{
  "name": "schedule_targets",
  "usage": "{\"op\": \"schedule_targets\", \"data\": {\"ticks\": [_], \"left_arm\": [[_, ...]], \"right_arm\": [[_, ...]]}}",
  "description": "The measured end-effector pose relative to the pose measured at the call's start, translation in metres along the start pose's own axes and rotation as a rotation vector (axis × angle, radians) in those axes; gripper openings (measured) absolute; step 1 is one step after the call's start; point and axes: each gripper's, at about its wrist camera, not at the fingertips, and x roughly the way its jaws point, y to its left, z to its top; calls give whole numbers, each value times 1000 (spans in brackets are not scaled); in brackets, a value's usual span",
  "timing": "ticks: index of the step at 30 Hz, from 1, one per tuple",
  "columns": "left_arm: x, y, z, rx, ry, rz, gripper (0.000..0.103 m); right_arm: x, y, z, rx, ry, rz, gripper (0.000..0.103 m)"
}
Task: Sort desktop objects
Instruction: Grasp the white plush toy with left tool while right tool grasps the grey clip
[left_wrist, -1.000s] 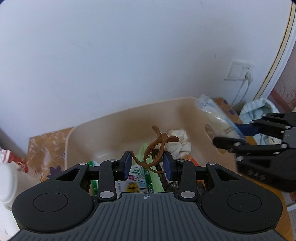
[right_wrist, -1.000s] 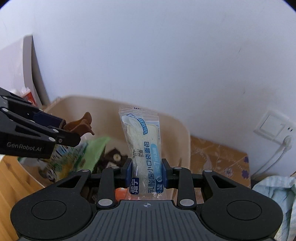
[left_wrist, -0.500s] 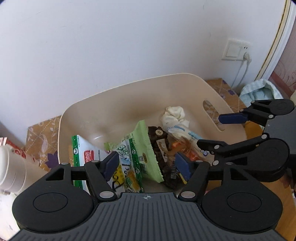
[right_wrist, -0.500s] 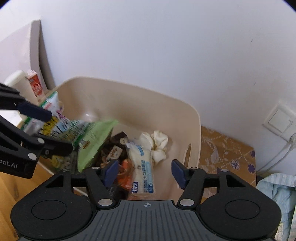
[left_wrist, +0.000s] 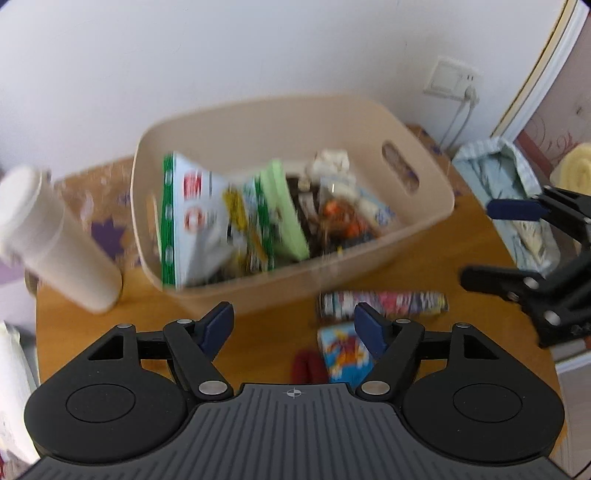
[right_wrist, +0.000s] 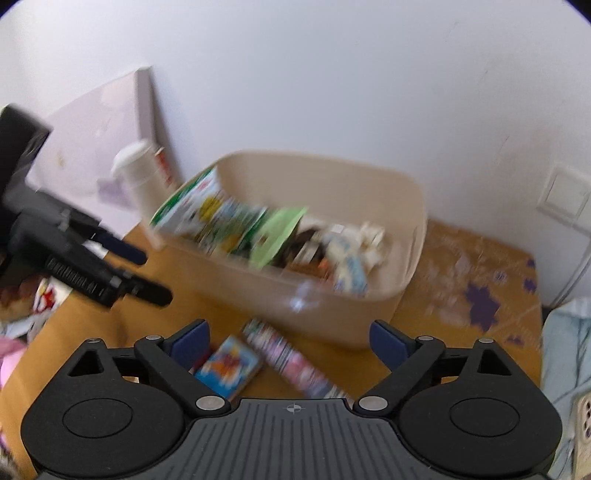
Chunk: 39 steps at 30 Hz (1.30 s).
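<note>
A beige plastic bin (left_wrist: 424, 162) (right_wrist: 413, 206) stands on the wooden table, filled with several snack packets, a white cloth and a blue-white bread packet (right_wrist: 351, 269). My left gripper (left_wrist: 293, 325) hangs over the table in front of the bin, its jaws opening with nothing between them. My right gripper (right_wrist: 291, 339) is also in front of the bin, jaws opening wide and holding nothing. Below them lie a blue cartoon packet (left_wrist: 343, 354) (right_wrist: 229, 365) and a long pink-patterned packet (left_wrist: 384, 302) (right_wrist: 291, 362). A dark red object (left_wrist: 306, 365) lies beside the blue packet.
A white cylindrical bottle (left_wrist: 55, 243) (right_wrist: 140, 177) stands left of the bin. A patterned cloth (right_wrist: 480, 280) covers the table's far side. A light blue cloth (left_wrist: 509, 195) lies at the right. A wall socket (left_wrist: 450, 79) sits on the white wall.
The left gripper let go of the brown hair clip and the right gripper let go of the bread packet, which now lies in the bin. Both grippers opened and drew back from the bin.
</note>
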Motion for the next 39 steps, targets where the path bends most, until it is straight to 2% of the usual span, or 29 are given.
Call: {"op": "schedule_targets", "data": {"ticks": [9, 15, 21, 28, 32, 34, 36, 37, 39], "left_arm": [[14, -6, -47, -24, 128, 18, 73], [26, -12, -68, -91, 173, 30, 73], [40, -7, -81, -226, 178, 24, 73], [60, 1, -86, -322, 187, 22, 73], [66, 1, -85, -332, 189, 29, 72], [69, 2, -86, -338, 201, 5, 64], [69, 4, -88, -344, 204, -14, 58], [69, 5, -88, -344, 201, -20, 51], [69, 6, -88, -343, 202, -19, 47]], "right_arm": [[13, 38, -55, -95, 121, 182, 99], [36, 58, -76, -206, 150, 230, 99], [61, 59, -83, -242, 176, 254, 97], [78, 62, -87, -295, 191, 275, 78], [84, 64, -89, -307, 207, 289, 74], [83, 64, -90, -316, 197, 295, 63], [84, 64, -90, -324, 199, 300, 61], [84, 64, -90, -328, 200, 303, 60], [83, 60, -89, -324, 208, 319, 57]]}}
